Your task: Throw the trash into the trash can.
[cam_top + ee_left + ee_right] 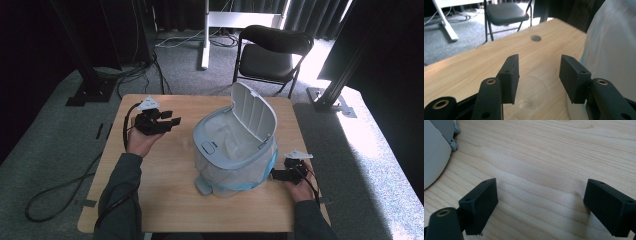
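— What do you make of the room from up here?

— I see grey carpet [45, 145] all round the wooden table [165, 185], black curtains [30, 40] at the upper left and right.

— Furniture?

— I count one black folding chair [272, 55] at the upper centre, beside a white stand [205, 40]. Bright light [360, 135] falls on the floor at the right.

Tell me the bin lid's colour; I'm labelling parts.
Light grey: the lid stands open above the bin. The high view shows it best.

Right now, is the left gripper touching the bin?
Apart. The high view shows bare table between the left gripper and the bin.
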`<state>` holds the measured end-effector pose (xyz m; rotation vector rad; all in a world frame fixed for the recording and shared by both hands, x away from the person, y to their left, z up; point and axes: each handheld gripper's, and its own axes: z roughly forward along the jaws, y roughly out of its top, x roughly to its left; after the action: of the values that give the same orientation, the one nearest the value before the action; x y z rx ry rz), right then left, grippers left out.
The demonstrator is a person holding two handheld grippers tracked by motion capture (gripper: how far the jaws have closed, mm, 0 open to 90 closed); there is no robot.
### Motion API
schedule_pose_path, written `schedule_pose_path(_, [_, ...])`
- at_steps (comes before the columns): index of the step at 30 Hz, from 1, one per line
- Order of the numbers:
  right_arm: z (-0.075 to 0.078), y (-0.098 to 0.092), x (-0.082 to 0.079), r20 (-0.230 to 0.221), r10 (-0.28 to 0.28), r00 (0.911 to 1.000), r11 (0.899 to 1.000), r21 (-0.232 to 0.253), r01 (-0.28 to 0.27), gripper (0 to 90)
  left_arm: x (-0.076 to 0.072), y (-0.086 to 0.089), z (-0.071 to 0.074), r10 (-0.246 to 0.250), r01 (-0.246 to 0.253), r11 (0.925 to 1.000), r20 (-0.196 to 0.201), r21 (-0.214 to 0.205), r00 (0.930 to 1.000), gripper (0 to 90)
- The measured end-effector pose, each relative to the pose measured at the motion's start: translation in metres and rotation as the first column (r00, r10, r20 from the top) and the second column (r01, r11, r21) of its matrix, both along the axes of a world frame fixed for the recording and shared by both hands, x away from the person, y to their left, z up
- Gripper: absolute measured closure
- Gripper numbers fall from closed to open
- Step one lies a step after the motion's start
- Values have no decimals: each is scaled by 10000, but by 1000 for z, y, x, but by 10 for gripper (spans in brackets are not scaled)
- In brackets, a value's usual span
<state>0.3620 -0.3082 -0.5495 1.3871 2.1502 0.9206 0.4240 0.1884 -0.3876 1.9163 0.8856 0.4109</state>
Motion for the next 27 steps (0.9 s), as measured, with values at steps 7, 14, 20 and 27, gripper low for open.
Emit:
schedule_pose_path(7, [0, 0, 0, 1, 2, 10000, 10000, -2, -2, 112, 7, -2, -19, 99, -88, 9996, -422, 272, 9991, 507])
schedule_pose_path(14, [0, 0, 0, 1, 1, 10000, 10000, -2, -1, 112, 12, -2, -29, 214, -185, 9989, -671, 431, 9975, 513])
schedule_pose_path(20, [0, 0, 0, 2, 1, 10000, 10000, -1, -1, 112, 16, -1, -41, 446, -393, 9976, -939, 572, 9946, 525])
schedule_pose_path(27, [0, 0, 0, 3, 1, 10000, 10000, -2, -1, 112, 21, 0, -55, 567, -501, 9974, -1337, 528, 9894, 521])
